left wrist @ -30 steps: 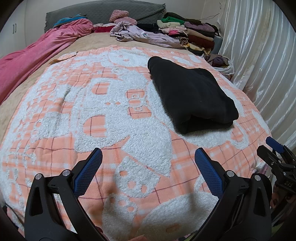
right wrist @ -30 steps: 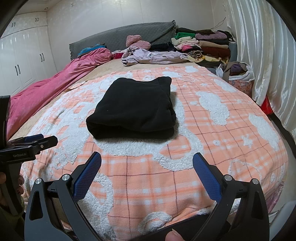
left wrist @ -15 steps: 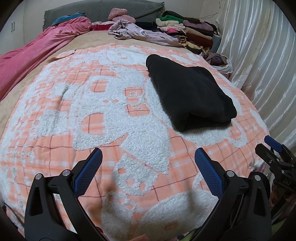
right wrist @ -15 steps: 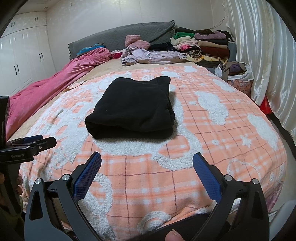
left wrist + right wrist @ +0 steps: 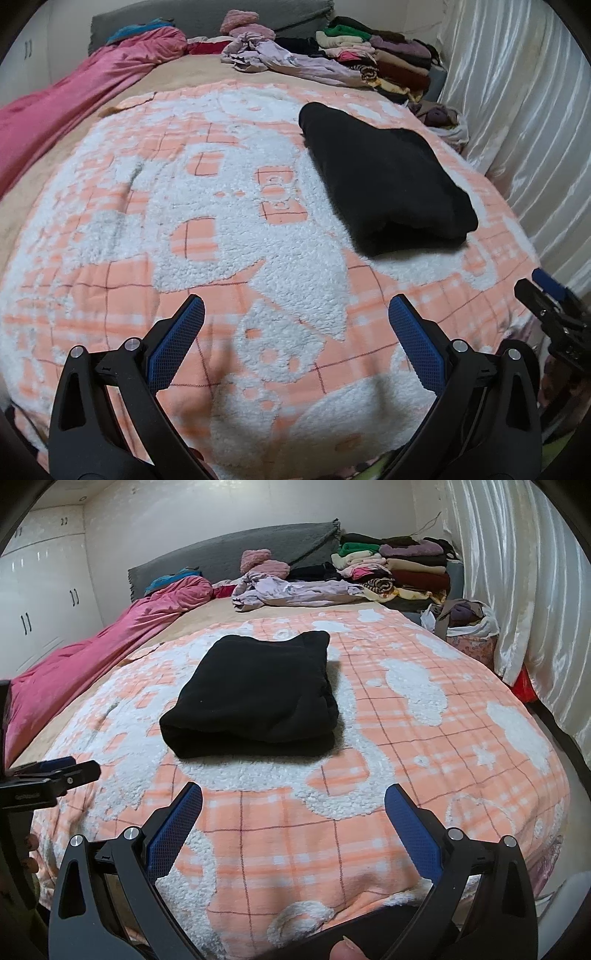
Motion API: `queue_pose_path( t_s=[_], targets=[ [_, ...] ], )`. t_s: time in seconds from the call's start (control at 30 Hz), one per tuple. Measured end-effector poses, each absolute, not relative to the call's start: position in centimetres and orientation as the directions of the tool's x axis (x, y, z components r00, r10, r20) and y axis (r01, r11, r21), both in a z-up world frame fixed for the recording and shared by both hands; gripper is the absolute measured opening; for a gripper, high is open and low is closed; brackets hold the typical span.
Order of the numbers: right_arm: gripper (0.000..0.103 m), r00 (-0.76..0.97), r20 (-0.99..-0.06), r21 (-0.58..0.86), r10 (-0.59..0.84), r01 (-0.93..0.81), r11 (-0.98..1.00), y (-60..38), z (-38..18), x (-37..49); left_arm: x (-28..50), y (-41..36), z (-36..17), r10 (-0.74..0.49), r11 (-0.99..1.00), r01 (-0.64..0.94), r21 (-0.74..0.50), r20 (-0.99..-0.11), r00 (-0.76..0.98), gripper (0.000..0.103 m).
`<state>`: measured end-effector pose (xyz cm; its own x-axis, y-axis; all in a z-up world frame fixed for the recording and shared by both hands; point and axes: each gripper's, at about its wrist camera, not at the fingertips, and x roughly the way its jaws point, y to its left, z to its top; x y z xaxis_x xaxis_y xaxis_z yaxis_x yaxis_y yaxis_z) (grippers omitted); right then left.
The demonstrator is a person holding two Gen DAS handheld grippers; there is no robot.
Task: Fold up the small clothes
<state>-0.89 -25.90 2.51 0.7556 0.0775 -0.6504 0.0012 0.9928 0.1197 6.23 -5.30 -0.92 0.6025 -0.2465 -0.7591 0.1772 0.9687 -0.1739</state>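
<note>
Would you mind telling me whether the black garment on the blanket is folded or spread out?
Folded. The black garment lies as a compact, thick rectangle with a rounded doubled edge at its near end, resting on the blanket.

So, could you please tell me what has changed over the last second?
Very little. The left hand-held gripper drifted slightly, so the bed sits a little lower in its view; nothing was grasped or released. The folded black fleece garment stays put on the orange-and-white plaid blanket, and the right hand-held gripper remains open and empty, like the left.
</note>
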Motion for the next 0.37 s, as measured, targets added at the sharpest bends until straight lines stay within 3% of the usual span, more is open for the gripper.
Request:
queue_pose_path(
  t_s=[0.2,0.37],
  targets=[
    [0.099,0.782,-0.623,0.160,0.003,0.123,0.979,-28.8,3.1,-1.1,8.8,-0.4,-1.5,-0.179,0.981,0.057,-0.183,-0.766,0.618,0.094],
    [0.098,0.797,-0.572,0.229,-0.192,0.380,0.896,-36.7,4.2,-3.9,13.2,11.5,-2.2,0.029,0.967,-0.217,-0.130,-0.796,0.605,0.094]
  ],
)
